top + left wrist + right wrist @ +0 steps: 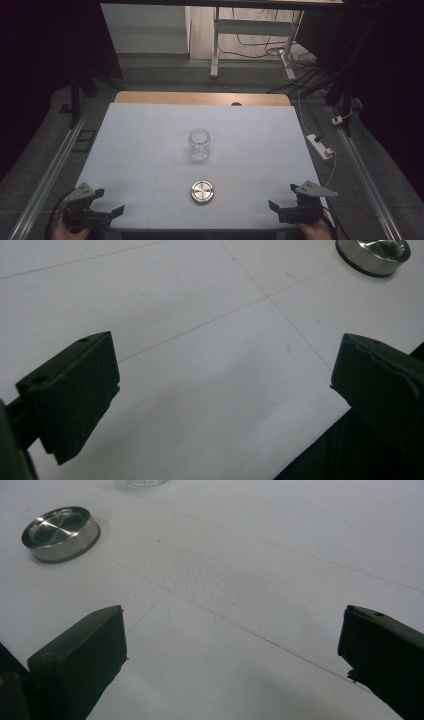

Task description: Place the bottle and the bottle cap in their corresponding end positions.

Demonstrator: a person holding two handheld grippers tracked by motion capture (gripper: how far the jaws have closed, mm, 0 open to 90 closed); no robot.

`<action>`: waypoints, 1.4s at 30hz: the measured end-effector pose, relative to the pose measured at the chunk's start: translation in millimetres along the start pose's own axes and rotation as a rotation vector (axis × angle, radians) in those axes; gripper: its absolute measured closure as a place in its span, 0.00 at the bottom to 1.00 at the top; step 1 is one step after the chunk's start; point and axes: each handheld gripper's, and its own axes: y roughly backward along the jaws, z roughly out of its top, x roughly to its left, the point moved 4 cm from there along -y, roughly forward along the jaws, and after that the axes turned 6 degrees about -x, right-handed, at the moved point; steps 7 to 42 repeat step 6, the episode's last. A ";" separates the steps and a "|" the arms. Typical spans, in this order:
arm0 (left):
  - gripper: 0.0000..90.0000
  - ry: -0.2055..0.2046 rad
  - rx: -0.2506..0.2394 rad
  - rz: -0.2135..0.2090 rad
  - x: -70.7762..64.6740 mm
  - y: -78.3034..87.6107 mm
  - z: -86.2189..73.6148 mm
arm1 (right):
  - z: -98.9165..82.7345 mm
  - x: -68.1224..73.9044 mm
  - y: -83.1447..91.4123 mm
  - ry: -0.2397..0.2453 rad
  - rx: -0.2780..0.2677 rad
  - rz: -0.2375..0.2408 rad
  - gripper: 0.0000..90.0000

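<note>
Both grippers are held at the bottom corners of the high view, left gripper (111,201) and right gripper (281,196) spread wide and empty. Between them, lower centre, a lid (202,192) is seen on the table (140,135); just beyond it, at centre frame, stands a jar (198,144).

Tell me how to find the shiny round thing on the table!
Look at the big white table. Near its middle stands a clear glass jar, and just in front of it, closer to the person, lies the metal lid. The lid is flat, round and silvery, while the jar is tall and see-through.
</note>
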 end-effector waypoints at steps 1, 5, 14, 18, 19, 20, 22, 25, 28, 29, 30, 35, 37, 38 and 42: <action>0.00 -0.001 0.006 0.001 -0.2 -0.2 -0.5 | -0.4 -0.1 0.3 0.000 0.004 -0.005 0.00; 0.00 -0.011 0.027 0.010 -1.2 -2.1 -0.3 | -0.8 -0.1 -0.5 0.003 0.011 -0.007 0.00; 0.00 -0.009 0.027 0.010 -1.3 -2.5 0.0 | -1.0 -0.1 -0.9 0.006 0.016 -0.009 0.00; 0.00 -0.009 0.027 0.010 -1.3 -2.5 0.0 | -1.0 -0.1 -0.9 0.006 0.016 -0.009 0.00; 0.00 -0.009 0.027 0.010 -1.3 -2.5 0.0 | -1.0 -0.1 -0.9 0.006 0.016 -0.009 0.00; 0.00 -0.009 0.027 0.010 -1.3 -2.5 0.0 | -1.0 -0.1 -0.9 0.006 0.016 -0.009 0.00; 0.00 -0.009 0.027 0.010 -1.3 -2.5 0.0 | -1.0 -0.1 -0.9 0.006 0.016 -0.009 0.00; 0.00 -0.009 0.027 0.010 -1.3 -2.5 0.0 | -1.0 -0.1 -0.9 0.006 0.016 -0.009 0.00; 0.00 -0.009 0.027 0.010 -1.3 -2.5 0.0 | -1.0 -0.1 -0.9 0.006 0.016 -0.009 0.00; 0.00 -0.009 0.027 0.010 -1.3 -2.5 0.0 | -1.0 -0.1 -0.9 0.006 0.016 -0.009 0.00; 0.00 -0.009 0.027 0.010 -1.3 -2.5 0.0 | -1.0 -0.1 -0.9 0.006 0.016 -0.009 0.00; 0.00 -0.009 0.027 0.010 -1.3 -2.5 0.0 | -1.0 -0.1 -0.9 0.006 0.016 -0.009 0.00; 0.00 -0.009 0.027 0.010 -1.3 -2.5 0.0 | -1.0 -0.1 -0.9 0.006 0.016 -0.009 0.00; 0.00 -0.009 0.027 0.010 -1.3 -2.5 0.0 | -1.0 -0.1 -0.9 0.006 0.016 -0.009 0.00; 0.00 -0.009 0.027 0.010 -1.3 -2.5 0.0 | -1.0 -0.1 -0.9 0.006 0.016 -0.009 0.00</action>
